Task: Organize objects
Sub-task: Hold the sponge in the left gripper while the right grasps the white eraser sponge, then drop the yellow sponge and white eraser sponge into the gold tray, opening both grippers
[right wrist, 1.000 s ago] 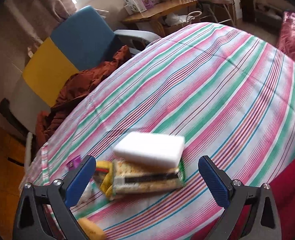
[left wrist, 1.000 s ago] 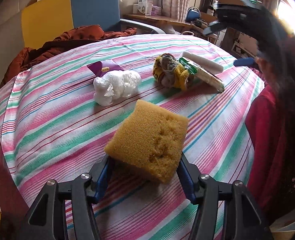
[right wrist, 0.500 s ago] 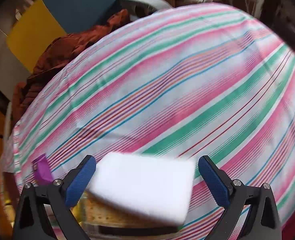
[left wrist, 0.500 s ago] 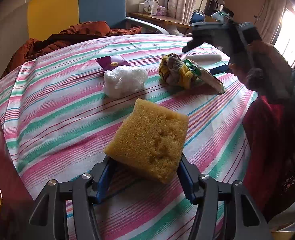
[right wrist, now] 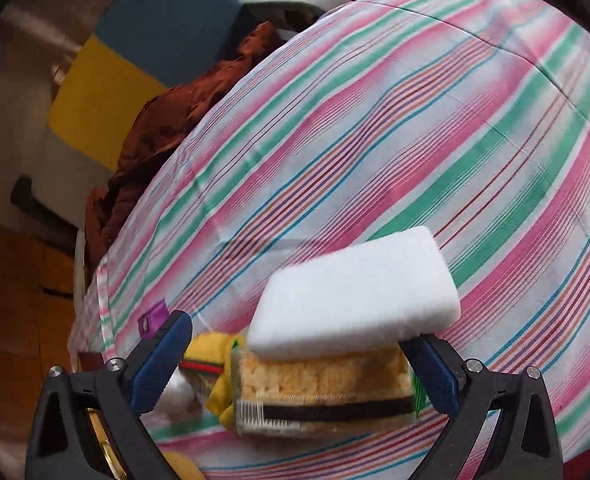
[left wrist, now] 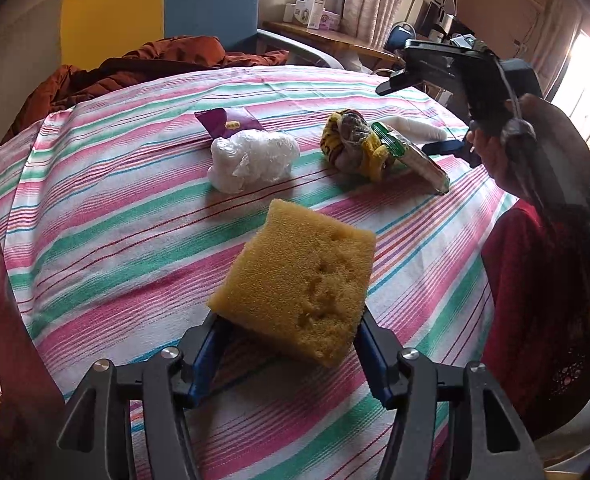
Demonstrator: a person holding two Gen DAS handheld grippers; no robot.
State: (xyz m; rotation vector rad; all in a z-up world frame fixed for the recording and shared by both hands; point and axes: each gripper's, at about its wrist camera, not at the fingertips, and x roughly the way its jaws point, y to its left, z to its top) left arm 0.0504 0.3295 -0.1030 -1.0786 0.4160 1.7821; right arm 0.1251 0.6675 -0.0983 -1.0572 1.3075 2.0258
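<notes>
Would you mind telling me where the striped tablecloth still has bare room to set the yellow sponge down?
The yellow sponge has bare striped tablecloth to its left, bordered by the white plastic bundle and the table's edge. The far cloth near the brown jacket is free too. It is crowded around the snack packet.

Your right hand-held gripper (right wrist: 299, 356) has dropped toward the white sponge (right wrist: 355, 292), which now fills the lower centre of its view, between the open jaws, instead of sitting small and farther off. In the left wrist view, that gripper has moved down from the upper right to beside the wrapped packet (left wrist: 411, 156).
</notes>
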